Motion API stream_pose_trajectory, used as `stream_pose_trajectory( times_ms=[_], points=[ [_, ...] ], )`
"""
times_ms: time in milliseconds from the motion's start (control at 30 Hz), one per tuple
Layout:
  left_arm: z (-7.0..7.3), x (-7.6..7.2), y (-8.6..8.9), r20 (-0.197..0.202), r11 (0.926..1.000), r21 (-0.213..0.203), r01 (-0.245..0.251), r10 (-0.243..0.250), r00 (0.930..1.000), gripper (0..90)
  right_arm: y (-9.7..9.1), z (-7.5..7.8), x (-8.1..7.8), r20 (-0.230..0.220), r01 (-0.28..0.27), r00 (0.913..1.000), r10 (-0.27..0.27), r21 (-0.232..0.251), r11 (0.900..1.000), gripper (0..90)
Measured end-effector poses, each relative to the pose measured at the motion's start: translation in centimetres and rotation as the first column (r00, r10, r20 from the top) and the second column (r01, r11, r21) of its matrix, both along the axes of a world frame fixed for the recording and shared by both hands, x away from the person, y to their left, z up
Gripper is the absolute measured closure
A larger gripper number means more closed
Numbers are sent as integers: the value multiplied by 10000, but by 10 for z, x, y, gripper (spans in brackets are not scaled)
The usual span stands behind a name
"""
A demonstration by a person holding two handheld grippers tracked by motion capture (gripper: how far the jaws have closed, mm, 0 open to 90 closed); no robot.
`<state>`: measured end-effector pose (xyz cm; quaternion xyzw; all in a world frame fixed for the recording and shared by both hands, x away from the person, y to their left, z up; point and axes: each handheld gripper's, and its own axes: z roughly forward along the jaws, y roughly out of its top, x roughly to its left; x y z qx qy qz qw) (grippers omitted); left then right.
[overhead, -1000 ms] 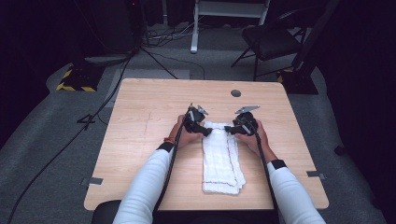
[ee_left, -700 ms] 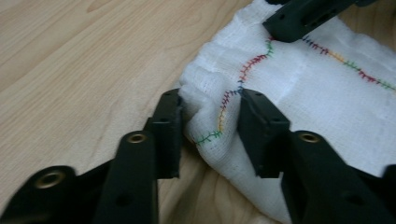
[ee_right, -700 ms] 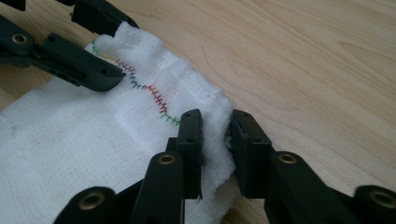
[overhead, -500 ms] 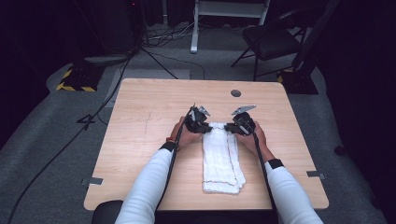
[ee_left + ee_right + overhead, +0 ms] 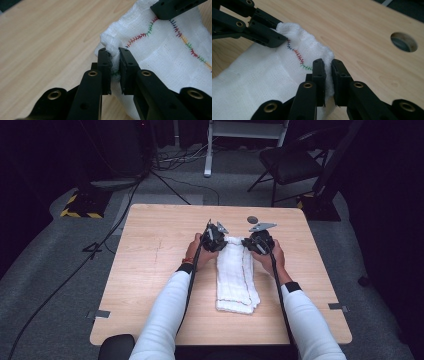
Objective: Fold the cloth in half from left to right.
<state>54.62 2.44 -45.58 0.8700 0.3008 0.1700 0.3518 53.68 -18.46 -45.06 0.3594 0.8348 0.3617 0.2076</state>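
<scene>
Each tool, the left tool (image 5: 114, 56) and the right tool (image 5: 327, 65), has just closed on a far corner of the white cloth (image 5: 235, 275); only thin edges are pinched, so one corner may slip during lifting.

Even overhead light falls on the counter (image 5: 150, 250); the room around it is dark. High view soft, slightly grainy. Both gripper views sharp mid-frame, far counter edges blurred, shadows faint.

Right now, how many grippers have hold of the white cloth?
2: the left gripper pinches the white cloth's far left corner, the right gripper its far right corner.
</scene>
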Motion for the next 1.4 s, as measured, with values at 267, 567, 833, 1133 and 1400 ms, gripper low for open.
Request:
stream_pose_trajectory(
  times_ms=[267, 567, 833, 1133, 1400],
  points=[
    [24, 2, 6, 422, 9998, -164, 79, -72, 9991, 810, 2, 27, -2, 809, -46, 9967, 37, 114, 9999, 826],
    [29, -5, 12, 498, 9980, -496, 389, -364, 9981, 803, 5, 36, -7, 1135, -225, 9933, 227, -26, 9997, 827],
    [31, -27, 18, 660, 9927, -644, 1024, -981, 9930, 798, -3, 36, -29, 1279, -791, 9889, 760, 192, 9967, 828],
    [34, -54, 24, 852, 9802, -796, 1814, -1747, 9809, 793, -14, 36, -54, 1282, -1451, 9823, 1366, 597, 9876, 829],
    [34, -77, 27, 920, 9660, -734, 2480, -2411, 9661, 785, -19, 34, -78, 1318, -2154, 9698, 2053, 674, 9742, 829]
  ],
)
